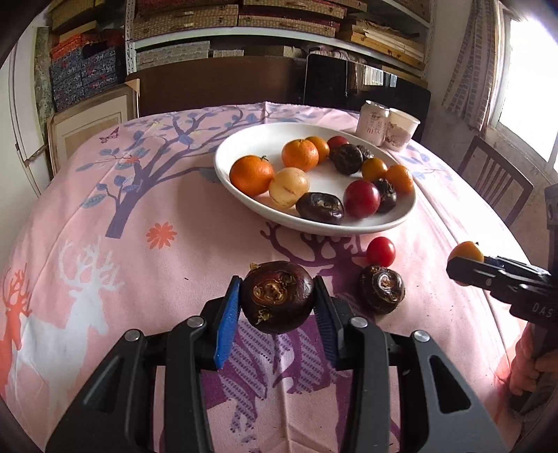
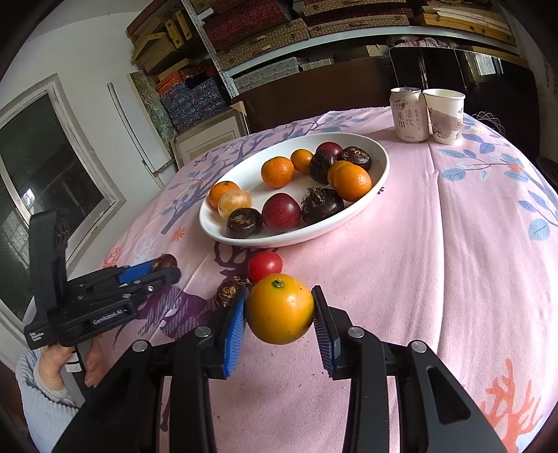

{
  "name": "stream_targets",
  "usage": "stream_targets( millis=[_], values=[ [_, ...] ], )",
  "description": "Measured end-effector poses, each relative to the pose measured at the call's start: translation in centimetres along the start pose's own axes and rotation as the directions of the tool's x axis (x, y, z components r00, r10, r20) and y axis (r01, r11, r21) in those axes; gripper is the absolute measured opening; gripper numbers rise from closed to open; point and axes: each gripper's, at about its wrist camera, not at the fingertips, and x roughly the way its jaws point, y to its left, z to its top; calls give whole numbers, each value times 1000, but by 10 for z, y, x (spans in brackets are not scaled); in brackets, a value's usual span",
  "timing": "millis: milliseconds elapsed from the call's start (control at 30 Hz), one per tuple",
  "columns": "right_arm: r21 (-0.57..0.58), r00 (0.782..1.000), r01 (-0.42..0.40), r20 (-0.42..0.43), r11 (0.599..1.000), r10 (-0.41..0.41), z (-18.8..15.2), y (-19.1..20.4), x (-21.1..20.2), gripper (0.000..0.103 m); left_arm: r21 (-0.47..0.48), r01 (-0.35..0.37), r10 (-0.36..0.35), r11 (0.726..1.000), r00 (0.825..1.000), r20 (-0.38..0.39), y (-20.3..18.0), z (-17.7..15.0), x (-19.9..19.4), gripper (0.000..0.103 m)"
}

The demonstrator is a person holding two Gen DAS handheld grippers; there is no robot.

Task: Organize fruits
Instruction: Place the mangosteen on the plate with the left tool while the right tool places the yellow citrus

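The left claw (image 1: 277, 296) is clamped on a dark brown water chestnut (image 1: 277, 297), its blue pads (image 1: 228, 319) pressed to either side of the fruit, which hangs just above the pink printed cloth (image 1: 146, 251) covering the bench. The right claw (image 2: 280, 308) grips a yellow-orange tomato (image 2: 280, 308) with a small green stem scar on top, likewise pinched between its blue pads (image 2: 234, 324) and lifted clear of the cloth.

Between the two claws, two loose pieces lie on the cloth: a second water chestnut (image 1: 382, 289) and, just beyond it, a small red tomato (image 1: 381, 251), both near the front rim of a white oval plate (image 1: 265, 139). The plate carries the sorted fruit: several oranges, among them one (image 1: 251, 175) at its left end, a pale yellow round fruit (image 1: 288, 187) touching that orange, more dark water chestnuts, one (image 1: 319, 208) at the front edge, and a deep red round fruit (image 1: 361, 198) beside it.

Behind the plate, at the far edge of the bench, a drinks can (image 2: 409, 113) stands upright, touching or nearly touching a paper cup (image 2: 446, 115). Shelves stacked with woven and patterned boxes (image 2: 258, 31) fill the wall beyond, and a wooden chair (image 1: 495, 181) stands to the right of the bench.
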Motion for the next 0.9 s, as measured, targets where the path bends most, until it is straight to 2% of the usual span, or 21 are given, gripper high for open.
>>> stream_targets(
  millis=[200, 400, 500, 633, 733, 900],
  values=[
    [10, 999, 10, 51, 1000, -10, 2, -4, -10, 37, -15, -24, 24, 1000, 999, 46, 3, -4, -14, 40],
    [20, 996, 22, 83, 1000, -24, 1, -8, -19, 37, -55, -9, 15, 998, 995, 102, 13, -20, -43, 40],
    [15, 995, 8, 103, 1000, -10, 1, -6, -23, 37, -87, 31, -21, 996, 993, 114, 20, -21, -50, 40],
    [28, 994, 20, 111, 999, -23, 4, -9, -21, 37, -71, 58, -51, 996, 993, 109, 16, 1, -45, 40],
    [33, 989, 21, 147, 999, -26, 13, -8, -27, 37, -13, 22, -20, 1000, 994, 110, 4, 23, -38, 40],
    [-35, 983, 68, 171, 997, -61, 58, 9, -22, 37, 16, 14, -16, 1000, 996, 89, -7, 59, -12, 40]
  ],
)
